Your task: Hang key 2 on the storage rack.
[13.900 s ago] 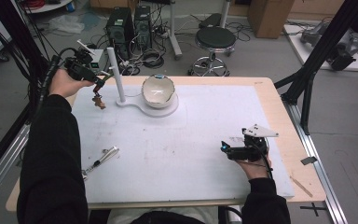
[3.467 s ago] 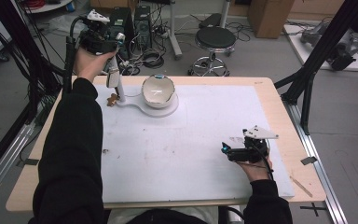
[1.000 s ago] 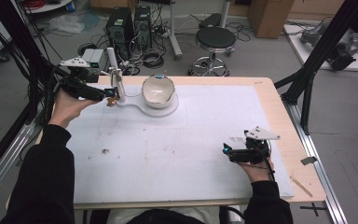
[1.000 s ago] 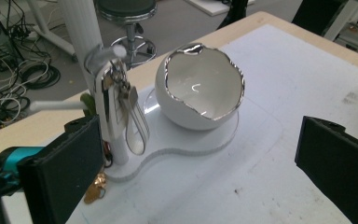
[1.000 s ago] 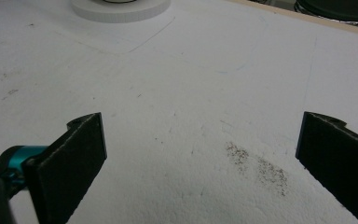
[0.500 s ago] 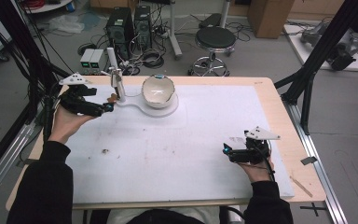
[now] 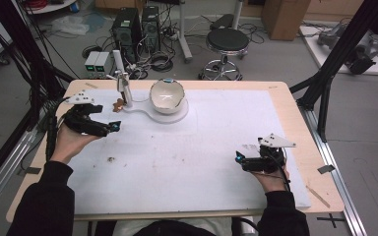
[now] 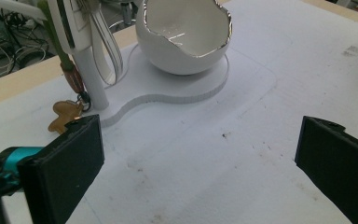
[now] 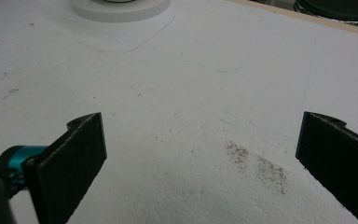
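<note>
**A:** Well, start close in. What is the right hand-held gripper (image 7: 239,158) doing?

**B:** It rests low over the white worktop (image 7: 216,147) at the near right, jaws spread wide with nothing between them. Its own view adds a faint patch of dark specks (image 9: 256,163) on the sheet just ahead, which the high view is too far off to resolve. My guess is that it is simply parked, out of the way.

**A:** And the left hand-held gripper (image 7: 114,127)?

**B:** Farther out on the left, also gaping and empty, pointed toward the white stand (image 7: 120,81).

**A:** Why there?

**B:** Likely because of the small brown charm (image 8: 66,114) dangling on a cord beside the post, down by the white base plate (image 8: 177,91). The left gripper view shows it just past the left jaw, near but apart from it.

**A:** Does the high view help?

**B:** It gives the layout: the egg-shaped bowl (image 7: 167,94) sits on that plate to the right of the post. The charm (image 7: 118,103) shows there as a tiny brown blot.
</note>
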`<state>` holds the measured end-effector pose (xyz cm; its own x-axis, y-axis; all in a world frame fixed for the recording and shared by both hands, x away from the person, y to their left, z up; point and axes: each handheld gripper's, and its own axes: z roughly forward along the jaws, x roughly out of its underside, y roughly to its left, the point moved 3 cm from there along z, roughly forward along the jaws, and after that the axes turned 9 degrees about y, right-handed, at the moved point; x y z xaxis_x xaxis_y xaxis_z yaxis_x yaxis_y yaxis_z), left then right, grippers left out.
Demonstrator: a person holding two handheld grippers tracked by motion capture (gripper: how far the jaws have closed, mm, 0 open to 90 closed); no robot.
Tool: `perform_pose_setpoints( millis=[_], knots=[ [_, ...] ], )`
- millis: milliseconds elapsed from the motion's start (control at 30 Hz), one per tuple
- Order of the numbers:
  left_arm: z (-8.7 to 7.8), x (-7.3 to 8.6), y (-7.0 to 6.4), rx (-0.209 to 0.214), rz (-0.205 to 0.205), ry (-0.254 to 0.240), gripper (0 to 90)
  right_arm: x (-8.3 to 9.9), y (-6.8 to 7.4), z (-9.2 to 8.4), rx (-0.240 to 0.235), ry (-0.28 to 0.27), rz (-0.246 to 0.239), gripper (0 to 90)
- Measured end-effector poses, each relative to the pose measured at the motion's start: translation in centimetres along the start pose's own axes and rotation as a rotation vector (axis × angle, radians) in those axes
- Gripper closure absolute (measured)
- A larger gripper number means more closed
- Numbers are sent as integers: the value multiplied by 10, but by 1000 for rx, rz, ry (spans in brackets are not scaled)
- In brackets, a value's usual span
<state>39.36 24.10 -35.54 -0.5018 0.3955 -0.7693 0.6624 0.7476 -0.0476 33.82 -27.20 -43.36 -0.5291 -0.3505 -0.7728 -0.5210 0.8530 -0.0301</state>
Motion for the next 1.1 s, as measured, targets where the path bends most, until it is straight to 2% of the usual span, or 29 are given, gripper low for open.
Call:
perform_pose_setpoints(
  millis=[200, 367, 433, 500, 567, 667, 833, 933, 1033, 1100],
  knots=[
    [5, 16, -5, 11, -7, 14, 17, 0, 0, -1, 1, 2, 4, 8],
    [8, 29, -6, 1, -8, 19, 17, 1, -1, -1, 3, 2, 5, 9],
    [7, 34, -7, -16, -8, 9, 23, 1, -1, -1, 3, 0, 4, 8],
    [6, 38, -7, -10, -16, 14, 25, 1, -1, -1, 3, 0, 5, 8],
    [6, 43, -8, -26, -11, 13, 25, 1, -1, -1, 2, 1, 5, 8],
    [3, 49, -9, -23, -13, 14, 25, 2, -1, -1, 0, 2, 12, 9],
    [-3, 64, -12, -44, -16, 13, 25, 2, -1, -2, -2, 3, 13, 8],
    [-6, 73, -14, -46, -26, -9, 25, 2, -1, -1, -1, 3, 3, 8],
    [-7, 79, -15, -51, -27, 1, 26, 2, 0, -1, -2, 8, 5, 8],
    [-6, 81, -17, -43, -34, -9, 25, 2, 0, -1, 0, 10, 3, 8]
  ],
)
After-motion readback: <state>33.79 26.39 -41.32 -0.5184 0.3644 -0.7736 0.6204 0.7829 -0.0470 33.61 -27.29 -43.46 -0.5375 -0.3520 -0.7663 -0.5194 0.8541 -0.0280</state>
